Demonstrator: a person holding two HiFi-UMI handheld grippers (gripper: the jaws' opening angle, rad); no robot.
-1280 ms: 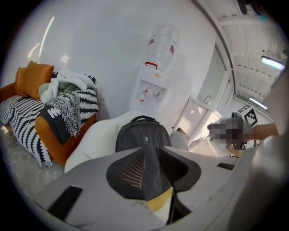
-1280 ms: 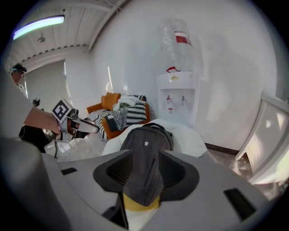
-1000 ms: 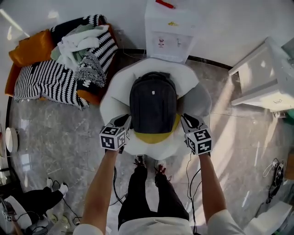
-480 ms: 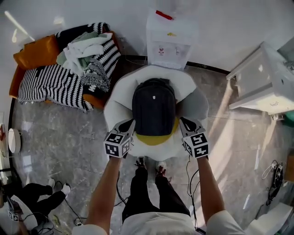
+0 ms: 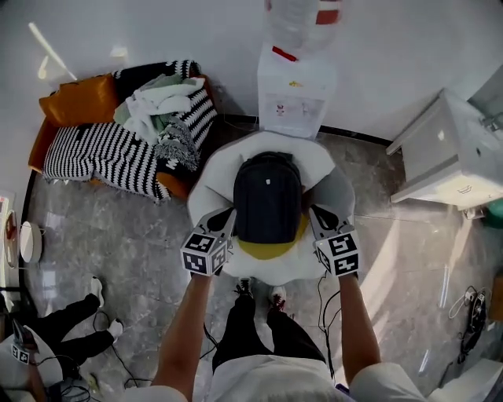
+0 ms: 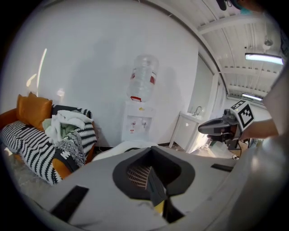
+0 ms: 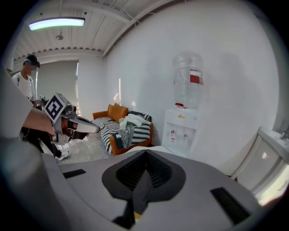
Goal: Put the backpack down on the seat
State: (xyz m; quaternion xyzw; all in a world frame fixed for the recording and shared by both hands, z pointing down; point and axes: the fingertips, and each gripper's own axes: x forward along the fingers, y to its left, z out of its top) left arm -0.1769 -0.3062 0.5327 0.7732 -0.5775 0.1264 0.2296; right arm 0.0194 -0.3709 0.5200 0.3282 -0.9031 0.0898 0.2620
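One black backpack (image 5: 267,196), one white armchair (image 5: 212,169) and one yellow cushion (image 5: 267,250). Two grippers, the left gripper (image 5: 226,216) and the right gripper (image 5: 312,213), with one marker cube each. One water dispenser (image 5: 296,94) with one bottle (image 5: 302,20), one orange sofa (image 5: 47,106), one white cabinet (image 5: 444,161) and one bystander (image 5: 63,330).

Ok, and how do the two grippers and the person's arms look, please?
Both the left gripper and the right gripper have pale grey bodies with dark jaws tapering to a point. Each carries a cube with black-and-white square markers. A thin dark cable hangs below the right one. The arms are bare below short white sleeves.
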